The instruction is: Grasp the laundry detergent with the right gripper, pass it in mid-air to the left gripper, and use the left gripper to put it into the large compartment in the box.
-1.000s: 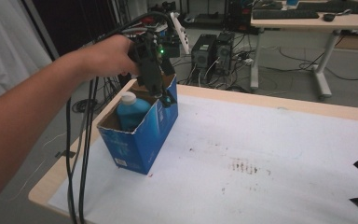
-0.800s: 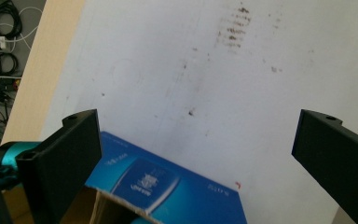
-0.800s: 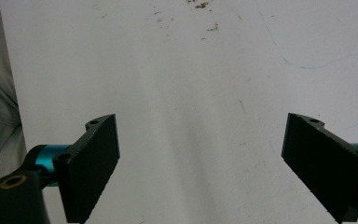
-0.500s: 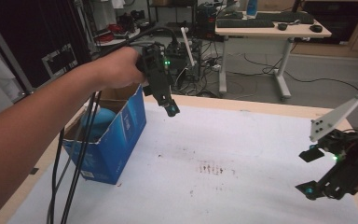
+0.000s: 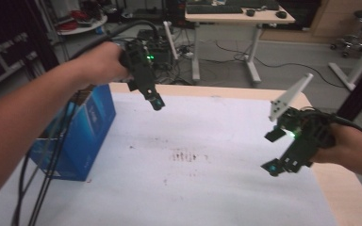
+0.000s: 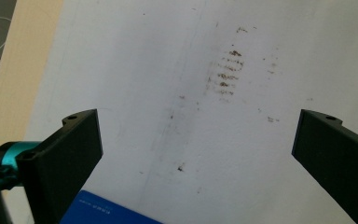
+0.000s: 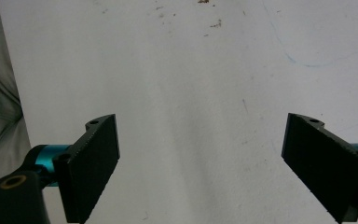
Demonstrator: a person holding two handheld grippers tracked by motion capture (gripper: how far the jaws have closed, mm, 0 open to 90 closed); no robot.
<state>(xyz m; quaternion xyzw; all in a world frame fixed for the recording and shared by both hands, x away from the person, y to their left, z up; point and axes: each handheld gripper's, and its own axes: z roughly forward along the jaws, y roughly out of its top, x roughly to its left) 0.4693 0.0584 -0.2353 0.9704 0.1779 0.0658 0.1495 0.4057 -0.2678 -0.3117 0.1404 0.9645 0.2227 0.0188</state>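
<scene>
High view: we find the blue box [image 5: 82, 134] at nine o'clock on the table [image 5: 217, 188]. Left gripper [image 5: 156, 102] and right gripper [image 5: 272, 151] hang spread wide, empty. We judge it light, crushable cardboard; take it by opposite upper walls.

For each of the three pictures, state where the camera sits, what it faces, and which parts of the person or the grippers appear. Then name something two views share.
High view: above the person's side, facing forward and down on the white-covered table; both forearms, left gripper, right gripper.
Left gripper view: rides the left gripper, facing down at the table; own open jaws.
Right gripper view: rides the right gripper, facing down; own open jaws.
Shared: blue cardboard box and brown stain in the high and left gripper views.
</scene>
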